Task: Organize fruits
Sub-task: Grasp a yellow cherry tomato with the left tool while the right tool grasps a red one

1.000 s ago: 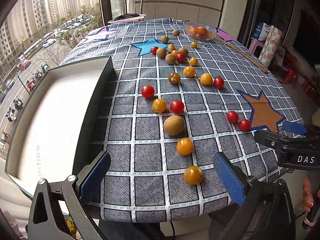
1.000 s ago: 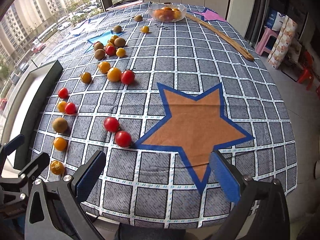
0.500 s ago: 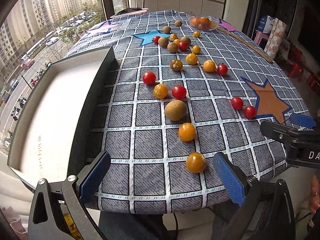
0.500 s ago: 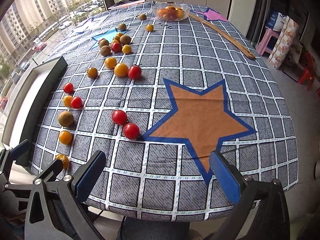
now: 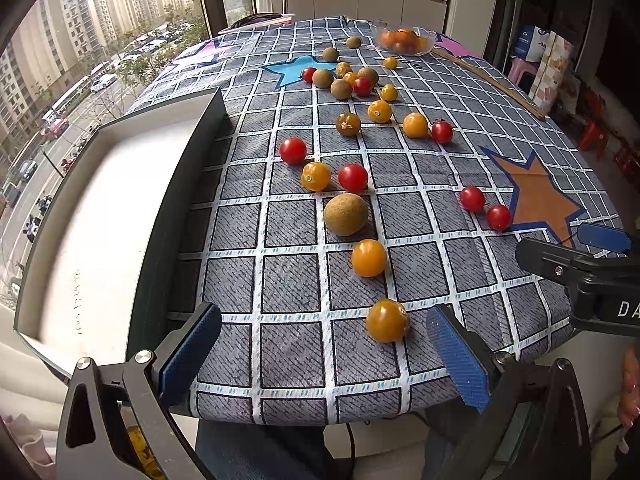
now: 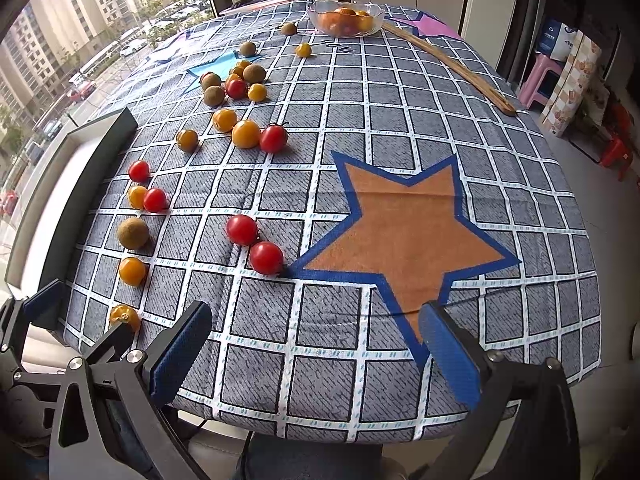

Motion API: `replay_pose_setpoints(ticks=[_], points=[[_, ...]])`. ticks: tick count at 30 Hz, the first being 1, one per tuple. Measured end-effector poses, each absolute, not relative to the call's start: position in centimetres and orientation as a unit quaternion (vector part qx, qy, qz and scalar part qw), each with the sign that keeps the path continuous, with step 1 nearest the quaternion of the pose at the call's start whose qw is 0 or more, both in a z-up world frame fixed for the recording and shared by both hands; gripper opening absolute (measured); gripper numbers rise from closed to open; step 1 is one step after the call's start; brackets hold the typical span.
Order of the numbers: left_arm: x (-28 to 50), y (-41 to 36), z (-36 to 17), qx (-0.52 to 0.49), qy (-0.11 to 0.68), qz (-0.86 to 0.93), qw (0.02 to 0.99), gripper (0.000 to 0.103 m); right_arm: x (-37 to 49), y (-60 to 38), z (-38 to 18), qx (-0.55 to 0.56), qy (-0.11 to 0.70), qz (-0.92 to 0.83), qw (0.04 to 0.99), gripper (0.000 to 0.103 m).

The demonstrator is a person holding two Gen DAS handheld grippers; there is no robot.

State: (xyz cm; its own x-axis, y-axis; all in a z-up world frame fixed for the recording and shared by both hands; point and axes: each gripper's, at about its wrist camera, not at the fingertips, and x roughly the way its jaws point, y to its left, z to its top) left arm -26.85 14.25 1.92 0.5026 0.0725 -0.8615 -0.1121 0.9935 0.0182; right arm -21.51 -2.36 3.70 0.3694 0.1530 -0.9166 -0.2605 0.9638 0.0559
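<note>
Both tongs hang at the near edge of the worktop (image 6: 400, 80), which is covered by a grey checked cloth with coloured stars. The left tongs (image 5: 324, 354) stand wide apart with nothing between the blue pads; a yellow cherry tomato (image 5: 387, 321) lies on the cloth just ahead of them, close to the right-hand pad but not touching it. The right tongs (image 6: 316, 350) are also spread wide and hold nothing, poised over the near point of the orange star (image 6: 404, 232).

The fruit is scattered over the cloth. Beyond the nearest yellow tomato lie another yellow one (image 5: 369, 258) and a brown longan (image 5: 345, 214), then a yellow and a red tomato side by side (image 5: 353, 177), and a single red tomato (image 5: 293, 151) farther back. Two red tomatoes (image 6: 255, 245) touch each other just beside the left point of the orange star. A looser cluster of yellow, red and brown fruit (image 5: 352, 80) sits near the blue star farther away. A glass bowl (image 6: 346, 19) with orange fruit in it stands at the far end, and a long wooden stick (image 6: 452, 66) lies beside it along the right side. A shallow dark-walled tray (image 5: 172, 216) with a pale floor rests on the left edge of the worktop, with no fruit seen in it.
</note>
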Motion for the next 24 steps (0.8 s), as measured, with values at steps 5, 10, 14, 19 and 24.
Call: replay_pose_setpoints(ticks=[5, 10, 14, 19, 24], points=[[-26.9, 14.2, 1.9, -0.021, 0.496, 0.055, 0.866, 0.103, -21.4, -2.3, 3.6, -0.047, 0.548, 0.128, 0.825, 0.103], [-26.8, 14.2, 1.8, -0.020, 0.497, 0.054, 0.866, 0.103, -21.5, -2.2, 3.5, -0.044, 0.549, 0.132, 0.824, 0.103], [-26.9, 13.8, 1.6, -0.013, 0.497, 0.054, 0.866, 0.103, -21.4, -2.0, 3.4, -0.047, 0.549, 0.137, 0.823, 0.103], [-26.8, 13.1, 1.5, -0.003, 0.494, 0.049, 0.868, 0.096, -21.1, -1.2, 3.3, -0.054, 0.545, 0.148, 0.824, 0.102], [-26.6, 12.7, 0.9, -0.008, 0.509, 0.044, 0.860, 0.085, -20.4, -0.3, 2.7, -0.054, 0.553, 0.166, 0.815, 0.079]])
